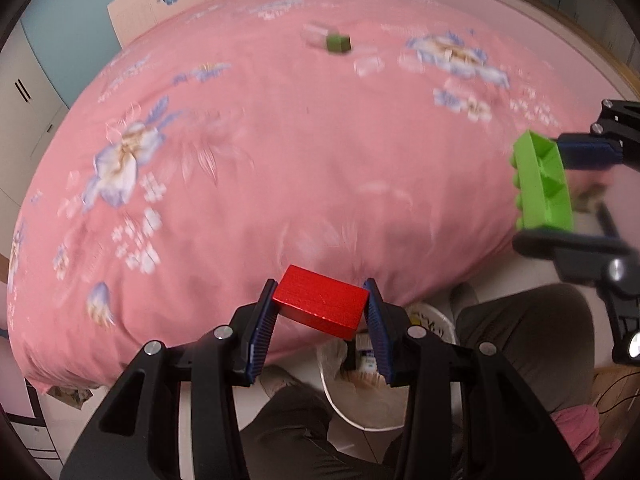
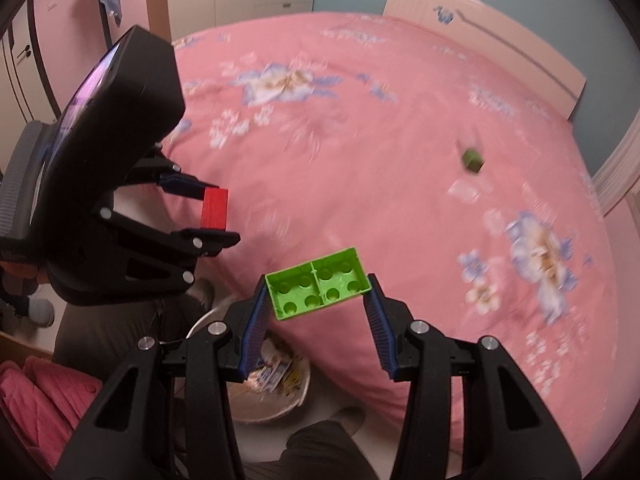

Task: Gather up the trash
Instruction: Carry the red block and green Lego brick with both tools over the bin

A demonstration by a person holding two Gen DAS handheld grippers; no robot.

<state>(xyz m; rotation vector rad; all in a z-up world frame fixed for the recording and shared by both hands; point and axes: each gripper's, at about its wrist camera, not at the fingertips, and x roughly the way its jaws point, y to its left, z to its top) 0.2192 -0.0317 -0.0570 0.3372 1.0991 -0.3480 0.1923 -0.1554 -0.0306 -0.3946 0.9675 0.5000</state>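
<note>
**Ana:** Fingers first, please. What is each pair doing?

**Ben:** Both pairs are pinching toys above the near edge of a bed. The left gripper [image 1: 322,312] clamps a red rectangular wooden block [image 1: 322,306] by its two ends, the ribbed blue pads [image 1: 262,326] pressed against it. The right gripper [image 2: 318,304] clamps a bright green hollow plastic building brick [image 2: 318,284] with its open underside facing the camera.

**Ana:** Where should they go?

**Ben:** A white round waste bin [image 1: 352,412], lined with a bag and already holding paper scraps, stands on the floor below both grippers, against the pink floral bedspread [image 1: 280,168] and between the person's dark-trousered legs [image 1: 524,340].

**Ana:** What could go wrong?

**Ben:** I judge the bin's mouth a small target: a toy released off-centre could hit the rim, a leg or the overhanging quilt and bounce to the floor. The green brick sits tilted and appears caught mostly at its corners, so it could slip early. Two grippers crowding one bin might also knock together.

**Ana:** Anything hard to see?

**Ben:** The bin is half hidden by the fingers. Far up the bedspread lies a small dark green cube [image 1: 338,43], blurred, beside pale smudges I cannot identify.
</note>
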